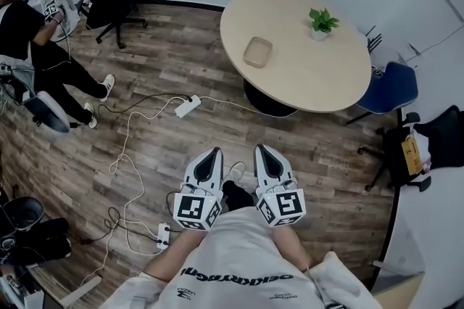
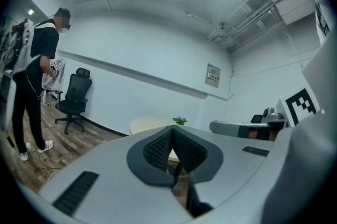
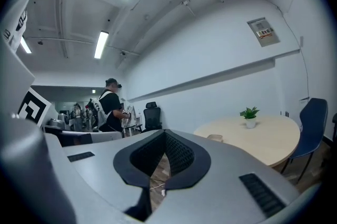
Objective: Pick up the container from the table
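The container (image 1: 257, 51) sits on the round table (image 1: 319, 83), well ahead of both grippers. It lies almost in line with the right gripper (image 1: 263, 150) — the nearer one. The right gripper and the left gripper (image 1: 212, 153) are both closed and empty.

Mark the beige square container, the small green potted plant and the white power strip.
beige square container (image 1: 258, 51), head view, its bare inner floor.
small green potted plant (image 1: 322, 19), head view, its leaves.
white power strip (image 1: 188, 106), head view, middle of its body.

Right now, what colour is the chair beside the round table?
Blue. The chair beside the table shows best in the head view.
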`<act>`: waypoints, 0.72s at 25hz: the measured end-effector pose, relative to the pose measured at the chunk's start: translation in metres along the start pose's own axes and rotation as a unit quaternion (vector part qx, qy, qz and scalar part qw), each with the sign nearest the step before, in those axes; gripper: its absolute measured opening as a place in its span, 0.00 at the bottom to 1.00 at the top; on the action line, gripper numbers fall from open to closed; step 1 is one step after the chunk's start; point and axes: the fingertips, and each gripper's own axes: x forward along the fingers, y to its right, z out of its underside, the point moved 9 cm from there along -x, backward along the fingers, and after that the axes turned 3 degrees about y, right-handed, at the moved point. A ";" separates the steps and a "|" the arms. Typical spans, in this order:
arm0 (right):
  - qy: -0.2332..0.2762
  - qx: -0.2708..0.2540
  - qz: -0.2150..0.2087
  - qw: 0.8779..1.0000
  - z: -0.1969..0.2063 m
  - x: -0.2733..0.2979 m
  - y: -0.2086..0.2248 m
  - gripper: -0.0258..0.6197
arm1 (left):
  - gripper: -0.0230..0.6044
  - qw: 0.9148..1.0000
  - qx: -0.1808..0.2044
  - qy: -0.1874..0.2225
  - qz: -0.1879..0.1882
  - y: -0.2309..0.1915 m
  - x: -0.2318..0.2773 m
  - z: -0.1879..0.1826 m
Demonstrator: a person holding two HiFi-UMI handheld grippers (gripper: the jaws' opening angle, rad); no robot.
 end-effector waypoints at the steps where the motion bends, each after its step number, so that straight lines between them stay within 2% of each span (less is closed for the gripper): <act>1: 0.000 0.003 0.002 1.000 -0.003 0.014 0.008 0.09 | 0.06 1.000 0.004 -0.001 0.004 -0.005 0.017 -0.004; 12: 0.003 0.025 0.025 0.999 -0.033 0.145 0.112 0.09 | 0.06 0.999 0.024 -0.019 0.035 -0.034 0.184 -0.029; 18: 0.004 0.041 0.029 0.999 -0.030 0.178 0.144 0.09 | 0.06 0.999 0.023 -0.031 0.038 -0.039 0.231 -0.022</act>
